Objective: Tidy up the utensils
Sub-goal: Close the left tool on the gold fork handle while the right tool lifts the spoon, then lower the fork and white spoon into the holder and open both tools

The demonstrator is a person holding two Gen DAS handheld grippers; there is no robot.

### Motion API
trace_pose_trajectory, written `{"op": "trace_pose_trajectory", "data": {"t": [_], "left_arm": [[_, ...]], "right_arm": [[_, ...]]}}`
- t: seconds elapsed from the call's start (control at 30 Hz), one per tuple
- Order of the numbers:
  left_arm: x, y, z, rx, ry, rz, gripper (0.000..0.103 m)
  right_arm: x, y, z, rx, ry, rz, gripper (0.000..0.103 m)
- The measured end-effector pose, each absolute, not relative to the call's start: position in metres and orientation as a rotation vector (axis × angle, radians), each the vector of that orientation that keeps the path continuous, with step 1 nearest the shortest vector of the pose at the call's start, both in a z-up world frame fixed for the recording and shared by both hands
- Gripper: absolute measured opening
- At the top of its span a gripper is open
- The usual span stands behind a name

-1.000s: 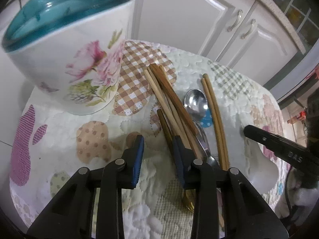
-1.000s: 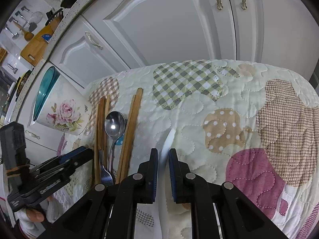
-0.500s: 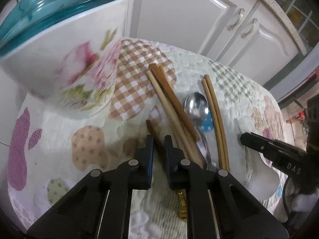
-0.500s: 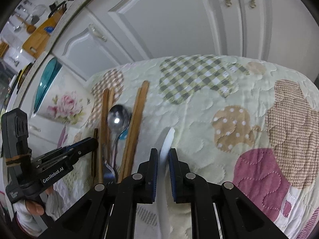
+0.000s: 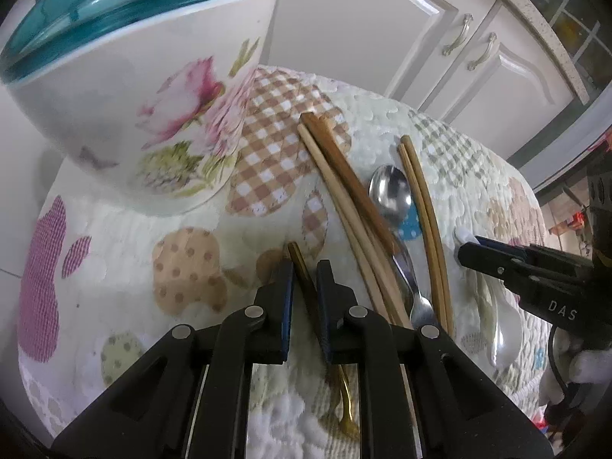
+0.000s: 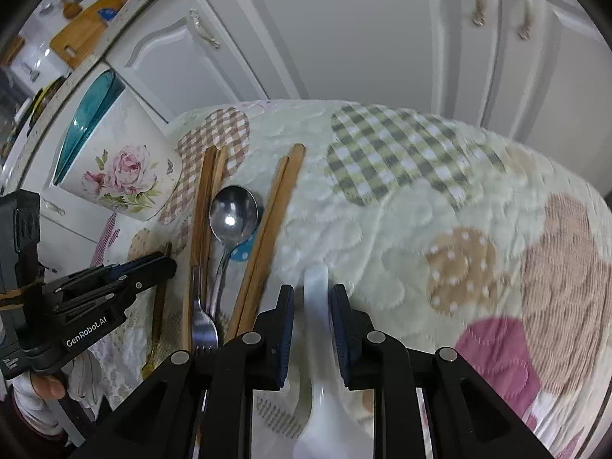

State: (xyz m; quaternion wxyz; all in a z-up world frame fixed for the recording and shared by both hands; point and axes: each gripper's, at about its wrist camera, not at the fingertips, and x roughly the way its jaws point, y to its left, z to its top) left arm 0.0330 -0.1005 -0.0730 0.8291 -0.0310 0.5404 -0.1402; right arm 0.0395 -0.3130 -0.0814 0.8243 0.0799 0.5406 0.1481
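On the quilted cloth [image 5: 114,267] lie two pairs of wooden chopsticks [image 5: 344,191] [image 5: 424,222], a steel spoon [image 5: 390,191], a fork [image 6: 202,321], a gold utensil with a dark handle [image 5: 300,264] and a white ceramic spoon [image 6: 315,287]. My left gripper [image 5: 306,279] is shut on the dark handle, which crosses the narrow gap slantwise. Its jaws are opening slightly. My right gripper [image 6: 313,298] straddles the white spoon's handle. Its jaws are opening, with a sliver of space beside the handle. A floral pot with a teal rim [image 5: 134,95] stands at the far left.
White cabinet doors [image 6: 344,38] rise just behind the table's far edge. The right side of the cloth [image 6: 478,229] carries no utensils. A gloved hand [image 6: 38,390] holds the left gripper at the lower left of the right wrist view.
The left jaws went from wide apart to closed around the dark handle. The right jaws, clamped on the white spoon handle before, have parted, and that view has rolled a little.
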Motion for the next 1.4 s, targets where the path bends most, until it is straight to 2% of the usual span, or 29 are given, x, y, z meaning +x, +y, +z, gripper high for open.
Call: {"op": "trace_pose_trajectory", "data": {"t": [0.07,0.5,0.83,1.4], "left_arm": [[0.033,-0.099,-0.073,-0.07,1.144,-0.311,0.01],[-0.01,-0.071,-0.007,-0.119,1.0,-0.426,0.006],[-0.038,-0.055,0.031,-0.123,0.921,-0.441,0.005],[-0.026,0.001,0.133,-0.19,0.736,-0.367,0.005]], "right_arm": [[0.043,-0.311,-0.08,0.147,1.153,0.315,0.012],[-0.015,-0.328,-0.013,0.211,0.975,0.355,0.01],[-0.048,-0.326,0.018,0.243,0.882,0.366,0.007],[-0.015,-0.268,0.113,0.252,0.676,0.54,0.007]]}}
